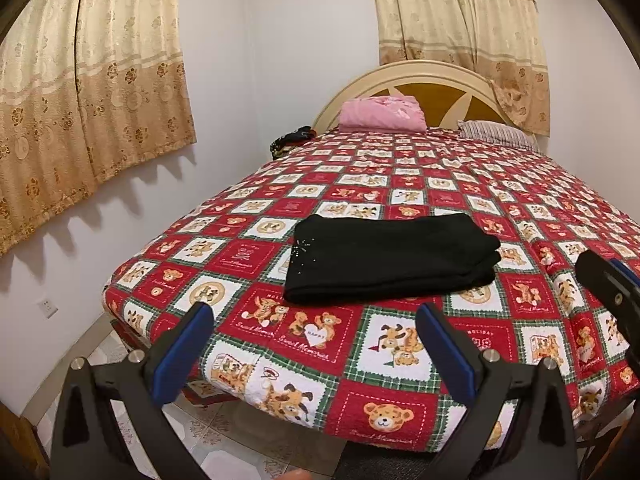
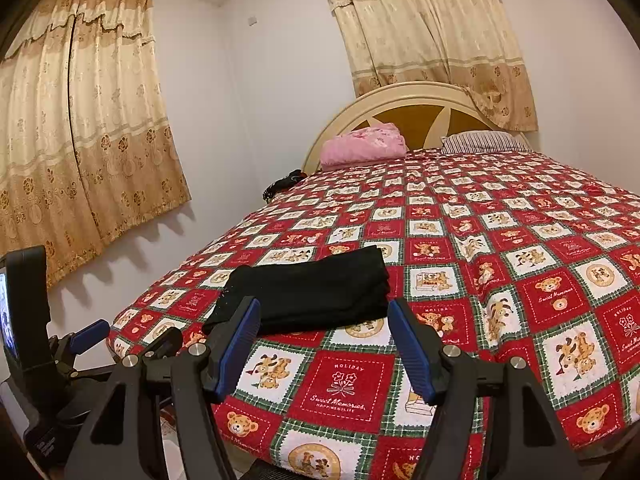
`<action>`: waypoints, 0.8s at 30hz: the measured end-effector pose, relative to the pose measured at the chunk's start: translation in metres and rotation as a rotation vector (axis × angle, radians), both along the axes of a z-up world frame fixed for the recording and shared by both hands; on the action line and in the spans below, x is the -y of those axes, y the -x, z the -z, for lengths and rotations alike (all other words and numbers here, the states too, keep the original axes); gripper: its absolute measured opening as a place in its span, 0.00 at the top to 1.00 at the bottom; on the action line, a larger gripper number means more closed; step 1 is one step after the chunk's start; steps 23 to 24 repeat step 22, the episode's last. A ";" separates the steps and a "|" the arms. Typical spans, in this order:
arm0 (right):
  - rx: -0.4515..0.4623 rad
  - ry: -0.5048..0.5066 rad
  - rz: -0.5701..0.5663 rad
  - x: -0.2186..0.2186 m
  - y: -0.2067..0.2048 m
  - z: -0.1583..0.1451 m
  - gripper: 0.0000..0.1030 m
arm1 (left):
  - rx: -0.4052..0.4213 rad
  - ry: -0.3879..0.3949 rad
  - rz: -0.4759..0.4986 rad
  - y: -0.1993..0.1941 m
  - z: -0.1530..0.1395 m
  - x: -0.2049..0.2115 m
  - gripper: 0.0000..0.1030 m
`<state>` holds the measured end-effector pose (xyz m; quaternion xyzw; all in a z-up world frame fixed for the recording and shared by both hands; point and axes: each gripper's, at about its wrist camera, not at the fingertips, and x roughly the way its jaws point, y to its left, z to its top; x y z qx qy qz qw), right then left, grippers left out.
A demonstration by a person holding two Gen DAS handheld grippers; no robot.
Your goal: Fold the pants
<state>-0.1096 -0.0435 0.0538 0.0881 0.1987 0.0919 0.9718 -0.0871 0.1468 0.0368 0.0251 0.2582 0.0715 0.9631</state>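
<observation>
both grippers hang off the near edge of the bed, jaws spread wide and holding nothing. the left gripper (image 1: 314,340) has the black pants (image 1: 390,258) just ahead of its open jaws and slightly up the quilt, apart from the blue pads (image 1: 186,350). from the right gripper (image 2: 324,344), the same pants (image 2: 308,292) sit ahead of the jaws and a little toward its left finger, whose tip overlaps the cloth in view; whether it touches cannot be told.

the pants lie as a compact stacked rectangle on the patchwork quilt (image 1: 400,408), layers showing at the end nearer the right gripper, edges fairly square. that placement near the foot of the bed keeps them within easy reach. judging by this, the folding looks finished, or at most one tidy away from it, which would explain why neither tool grips anything.

far beyond the jaws, a pink bundle (image 1: 382,114) and a striped pillow (image 1: 498,134) rest by the headboard (image 1: 432,76), well apart from the work.
</observation>
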 end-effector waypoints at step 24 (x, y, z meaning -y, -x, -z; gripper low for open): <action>-0.001 -0.006 0.009 0.001 0.000 -0.001 0.34 | -0.019 0.042 0.036 -0.002 0.002 -0.001 0.00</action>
